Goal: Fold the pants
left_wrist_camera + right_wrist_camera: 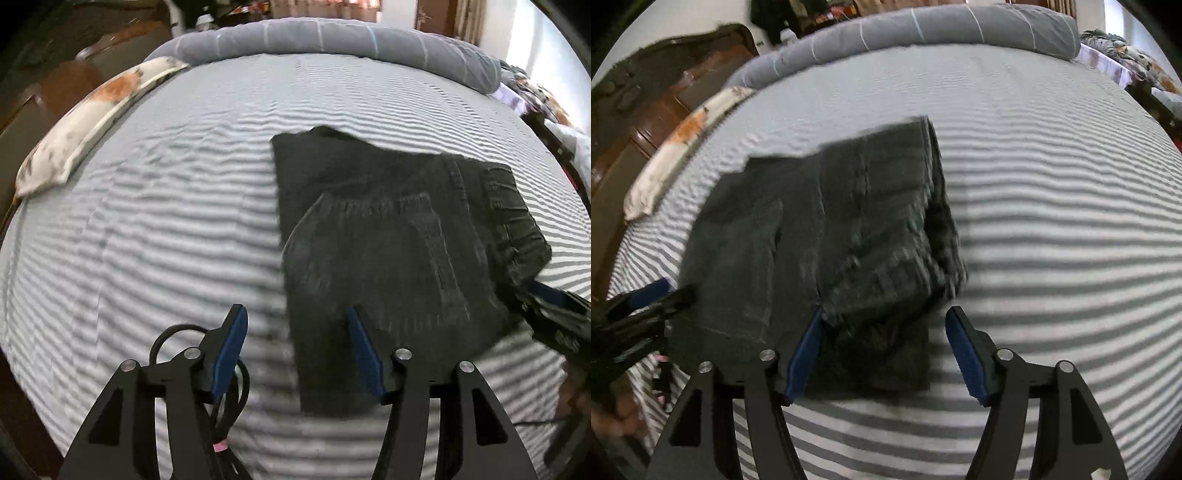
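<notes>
Dark grey jeans [388, 236] lie folded into a compact stack on the striped bed sheet [155, 221]. My left gripper [295, 321] is open and empty, just above the near left corner of the stack. The jeans [831, 236] also fill the middle of the right wrist view, with the waistband side on the right. My right gripper [884, 321] is open over the near right corner of the stack, holding nothing. The right gripper also shows at the right edge of the left wrist view [554, 314]. The left gripper shows at the left edge of the right wrist view [639, 306].
A rolled grey blanket [332, 37] lies along the far edge of the bed. A white and orange patterned pillow [85, 118] lies at the far left edge. A dark wooden headboard [646, 110] stands beyond it. Cluttered furniture [1126, 62] stands at the far right.
</notes>
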A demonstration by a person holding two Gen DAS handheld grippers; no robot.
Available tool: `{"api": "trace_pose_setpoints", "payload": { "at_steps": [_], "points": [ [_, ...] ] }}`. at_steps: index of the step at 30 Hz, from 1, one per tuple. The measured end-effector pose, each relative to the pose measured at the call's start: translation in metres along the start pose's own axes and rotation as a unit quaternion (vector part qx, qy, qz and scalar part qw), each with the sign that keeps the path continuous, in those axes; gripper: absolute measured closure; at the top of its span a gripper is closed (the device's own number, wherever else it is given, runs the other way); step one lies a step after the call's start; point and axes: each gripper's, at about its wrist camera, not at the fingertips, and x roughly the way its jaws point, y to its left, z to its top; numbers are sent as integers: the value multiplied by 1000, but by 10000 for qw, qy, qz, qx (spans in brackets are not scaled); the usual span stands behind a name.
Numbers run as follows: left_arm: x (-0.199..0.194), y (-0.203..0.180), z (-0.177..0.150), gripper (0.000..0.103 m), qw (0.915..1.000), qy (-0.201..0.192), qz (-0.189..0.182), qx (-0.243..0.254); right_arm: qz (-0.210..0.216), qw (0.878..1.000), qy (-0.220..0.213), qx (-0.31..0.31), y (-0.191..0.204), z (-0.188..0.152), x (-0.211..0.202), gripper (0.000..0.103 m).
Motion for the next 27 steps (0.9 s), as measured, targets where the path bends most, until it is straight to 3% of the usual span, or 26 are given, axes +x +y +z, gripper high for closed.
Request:
{"api": "trace_pose_setpoints", "payload": {
  "at_steps": [6, 11, 19, 27],
  "points": [
    [-24, 9, -27, 45, 9994, 26, 107, -340, -103, 9998, -89, 143, 2, 0, -10, 37],
    [-47, 4, -40, 39, 9992, -179, 284, -201, -244, 9986, -446, -166, 22, -8, -50, 35],
    [-76, 5, -55, 32, 9985, -478, 260, -98, -393, 9943, -817, -568, 52, -32, -101, 13],
    [-87, -2, -62, 25, 9974, -671, 256, 7, -435, 9945, -832, -462, 64, -52, -113, 8]
  ]
}}
